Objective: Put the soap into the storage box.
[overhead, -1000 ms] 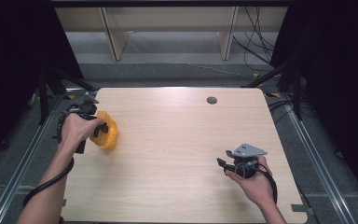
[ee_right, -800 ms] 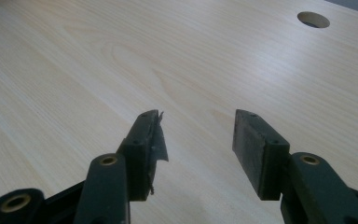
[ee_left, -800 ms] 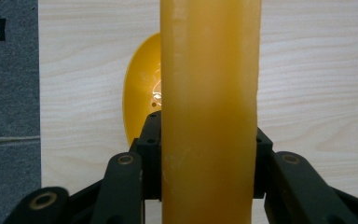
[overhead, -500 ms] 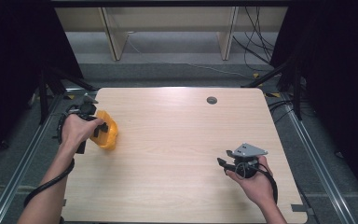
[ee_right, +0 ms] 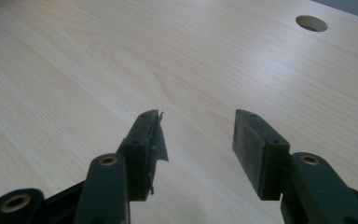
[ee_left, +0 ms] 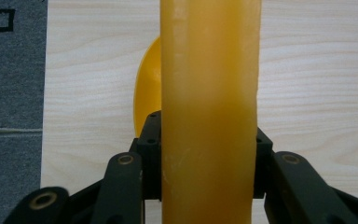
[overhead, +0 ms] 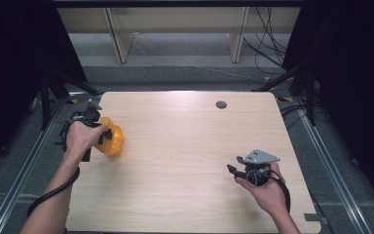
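My left tongs (ee_left: 208,154) clamp a yellow bowl (overhead: 111,140) by its rim, at the counter's (overhead: 185,146) left edge. My right tongs (ee_right: 198,140) stand wide with nothing between them, low over the counter's bare right side, well apart from the bowl.

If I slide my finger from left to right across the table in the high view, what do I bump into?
left gripper → orange cup it holds → round hole in the table → right gripper
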Tool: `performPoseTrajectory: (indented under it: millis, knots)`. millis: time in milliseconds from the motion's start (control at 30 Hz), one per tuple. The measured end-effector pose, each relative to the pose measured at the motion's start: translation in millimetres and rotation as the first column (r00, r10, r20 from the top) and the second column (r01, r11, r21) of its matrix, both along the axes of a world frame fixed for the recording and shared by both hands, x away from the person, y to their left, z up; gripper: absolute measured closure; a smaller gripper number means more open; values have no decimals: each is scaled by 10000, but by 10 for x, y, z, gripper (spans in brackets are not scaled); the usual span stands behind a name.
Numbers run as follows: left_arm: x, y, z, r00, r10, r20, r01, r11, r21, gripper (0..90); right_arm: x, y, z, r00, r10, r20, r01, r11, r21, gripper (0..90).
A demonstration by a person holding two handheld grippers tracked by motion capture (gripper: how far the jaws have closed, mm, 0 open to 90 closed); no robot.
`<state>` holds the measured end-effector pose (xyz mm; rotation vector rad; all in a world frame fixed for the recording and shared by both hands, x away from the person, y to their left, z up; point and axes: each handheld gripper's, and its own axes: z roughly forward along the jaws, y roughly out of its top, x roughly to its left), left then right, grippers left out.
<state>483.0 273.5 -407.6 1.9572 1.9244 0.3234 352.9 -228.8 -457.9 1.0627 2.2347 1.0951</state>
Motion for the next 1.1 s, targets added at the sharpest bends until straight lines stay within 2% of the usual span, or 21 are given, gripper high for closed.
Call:
performPoseTrajectory:
  millis: [67, 133, 167, 467, 500, 633, 767, 800, 967, 1000, 1067, 1100]
  knots:
    - [8, 5, 6, 10000, 65, -75, -65, 10000, -57, 605, -6, 6, 0, 10000, -21, -49, 21, 10000, 43, 516]
    - [4, 7, 3, 10000, 62, 60, -62, 10000, -74, 605, -4, 3, 0, 10000, 6, -19, -6, 10000, 2, 516]
    - [6, 6, 8, 10000, 86, 21, -86, 9999, -77, 605, -18, 16, 0, 9998, -90, -150, 92, 9999, 97, 516]
    - [23, 22, 21, 9999, 157, 57, -156, 9998, -112, 605, 2, 7, -5, 10000, -8, -47, 8, 10000, -2, 516]
    - [23, 9, 19, 9994, 327, 84, -326, 9993, -174, 605, 1, 8, -6, 10000, -10, -58, 10, 10000, -7, 516]
    - [37, -5, 19, 9992, 404, -14, -404, 9990, -182, 605, 1, 8, -5, 10000, -13, -53, 13, 10000, -4, 516]
    - [49, -8, 10, 9996, 259, -64, -260, 9996, -134, 605, 2, 4, -7, 10000, -14, -36, 14, 10000, -9, 516]
    - [49, -21, 5, 9991, 417, -84, -419, 9990, -169, 605, 2, 5, -6, 10000, -14, -30, 14, 10000, -9, 516]
    - [61, -25, -26, 9991, 410, -121, -412, 9991, -130, 605, 2, 6, -7, 10000, -12, -46, 12, 10000, -11, 515]
    - [66, -16, -33, 9996, 227, -158, -228, 9997, -19, 605, 2, 6, -7, 10000, -12, -46, 12, 10000, -11, 515]
    - [68, -31, -47, 9992, 357, -201, -359, 9993, -87, 605, 4, 4, -7, 10000, -16, -36, 16, 10000, -10, 514]
    - [77, -22, -54, 9995, 190, -253, -191, 9998, -49, 604, 4, 5, -8, 10000, -26, -49, 26, 10000, -5, 514]
